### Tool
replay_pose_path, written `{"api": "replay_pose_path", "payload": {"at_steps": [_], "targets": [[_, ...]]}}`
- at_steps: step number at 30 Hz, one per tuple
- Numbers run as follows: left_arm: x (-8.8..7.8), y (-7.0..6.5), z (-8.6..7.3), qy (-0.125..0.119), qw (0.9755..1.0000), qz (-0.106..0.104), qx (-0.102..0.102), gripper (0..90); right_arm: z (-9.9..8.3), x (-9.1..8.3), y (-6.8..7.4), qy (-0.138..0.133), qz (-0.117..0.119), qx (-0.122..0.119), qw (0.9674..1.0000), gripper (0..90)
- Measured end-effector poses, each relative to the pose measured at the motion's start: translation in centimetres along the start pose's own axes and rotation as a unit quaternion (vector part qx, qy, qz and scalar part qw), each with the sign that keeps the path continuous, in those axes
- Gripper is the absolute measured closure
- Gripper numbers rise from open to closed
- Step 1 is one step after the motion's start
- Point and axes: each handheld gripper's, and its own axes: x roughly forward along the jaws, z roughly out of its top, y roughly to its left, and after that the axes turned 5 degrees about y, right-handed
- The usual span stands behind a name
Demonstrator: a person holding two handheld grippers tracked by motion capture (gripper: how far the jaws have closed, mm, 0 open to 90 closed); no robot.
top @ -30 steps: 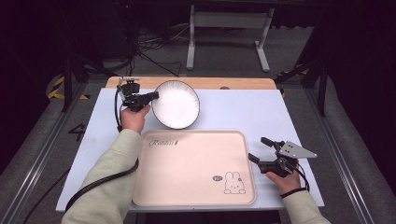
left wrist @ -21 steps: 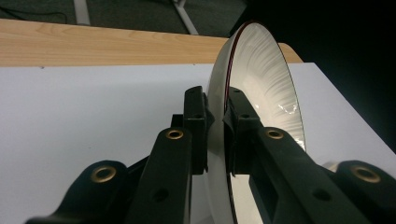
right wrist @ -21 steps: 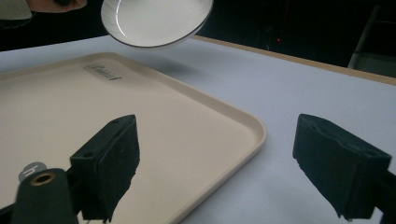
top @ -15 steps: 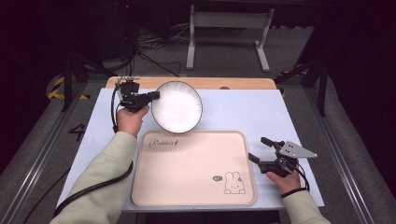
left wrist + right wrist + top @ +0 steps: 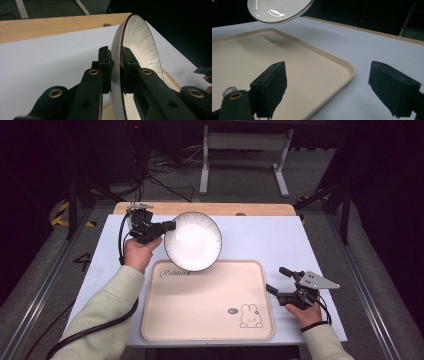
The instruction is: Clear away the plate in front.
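The landmark here is the beige tray [image 5: 207, 302], which lies flat on the white bench [image 5: 280, 240] and has a small rabbit picture near its right front corner.

To the left of the tray, beyond its far left corner, the left claw [image 5: 167, 226] is held in the person's left hand [image 5: 140, 252]. This claw is closed tight on the rim of a white bowl [image 5: 193, 241]. In the left gripper view the two black pads press the thin rim [image 5: 116, 72] from both sides, and the bowl [image 5: 140, 42] is turned on its edge. The bowl is in the air, tilted, and it hangs over the far left edge of the tray; in the right gripper view the bowl [image 5: 278, 10] is clearly above the tray [image 5: 312, 67], not touching it.

To the right of the tray, just beside its right edge, the right claw [image 5: 280, 281] is in the person's right hand [image 5: 302, 312]. Its jaws stand wide open and hold nothing; one jaw is over the tray corner, the other over the bare bench [image 5: 367, 50].
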Motion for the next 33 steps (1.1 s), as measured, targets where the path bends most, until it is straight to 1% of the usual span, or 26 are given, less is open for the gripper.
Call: {"api": "replay_pose_path", "payload": {"at_steps": [1, 4, 7, 8, 10, 12, 14, 15, 17, 18, 23, 24, 26, 28, 31, 32, 33], "targets": [[-0.1, -0.1, 0.0, 0.001, 1.0000, -0.001, 0.004, 81.4, 0.0, 0.0, 0.0, 0.000, 0.000, 0.000, 1.0000, 15.3], [-0.4, -0.6, -0.2, 0.003, 0.9999, -0.010, 0.008, 81.3, 0.0, 0.0, 0.0, 0.001, 0.000, 0.000, 1.0000, 15.4], [-0.7, -1.0, -0.2, 0.006, 0.9997, -0.012, 0.020, 81.3, 0.0, 0.0, 0.0, 0.002, 0.000, 0.000, 1.0000, 15.4], [-0.8, -1.1, -0.2, 0.008, 0.9996, -0.017, 0.023, 81.3, 0.0, 0.0, 0.0, 0.002, 0.000, -0.001, 1.0000, 15.5], [-0.9, -1.2, -0.3, 0.008, 0.9995, -0.016, 0.025, 81.2, 0.0, 0.0, 0.0, 0.002, 0.000, 0.000, 1.0000, 15.5], [-1.0, -1.5, -0.3, 0.010, 0.9994, -0.021, 0.027, 81.2, 0.0, 0.0, 0.0, 0.002, 0.000, 0.000, 1.0000, 15.5], [-1.1, -1.8, -0.3, 0.015, 0.9988, -0.026, 0.039, 81.1, 0.0, 0.0, 0.0, 0.001, 0.000, 0.000, 1.0000, 15.5], [-1.2, -1.9, -0.3, 0.019, 0.9982, -0.028, 0.049, 81.2, 0.0, 0.0, 0.0, 0.001, 0.000, 0.000, 1.0000, 15.5], [-1.3, -2.2, -0.4, 0.025, 0.9977, -0.031, 0.054, 81.2, 0.0, 0.0, 0.0, 0.002, 0.000, 0.000, 1.0000, 15.6], [-1.3, -2.3, -0.4, 0.025, 0.9973, -0.032, 0.061, 81.2, 0.0, 0.0, 0.0, 0.001, 0.000, 0.000, 1.0000, 15.6], [-1.6, -2.8, -0.7, 0.029, 0.9964, -0.037, 0.071, 81.2, 0.0, 0.0, 0.0, 0.001, 0.000, 0.000, 1.0000, 15.6], [-1.7, -2.8, -0.7, 0.031, 0.9958, -0.036, 0.079, 81.2, 0.0, 0.0, 0.0, 0.002, 0.000, 0.000, 1.0000, 15.6], [-1.9, -3.1, -0.8, 0.031, 0.9956, -0.042, 0.077, 81.2, 0.0, 0.0, 0.0, 0.002, 0.000, 0.000, 1.0000, 15.6], [-2.0, -3.4, -0.8, 0.033, 0.9952, -0.045, 0.080, 81.2, 0.0, 0.0, 0.0, 0.002, 0.000, 0.000, 1.0000, 15.6], [-2.3, -3.7, -0.8, 0.038, 0.9939, -0.053, 0.089, 81.2, 0.0, 0.0, 0.0, 0.001, 0.000, 0.000, 1.0000, 15.6], [-2.3, -3.8, -0.8, 0.037, 0.9933, -0.055, 0.095, 81.2, 0.0, 0.0, 0.0, 0.001, 0.000, 0.001, 1.0000, 15.6], [-2.4, -3.9, -0.9, 0.038, 0.9931, -0.058, 0.095, 81.2, 0.0, 0.0, 0.0, 0.002, 0.000, 0.000, 1.0000, 15.6]]}}
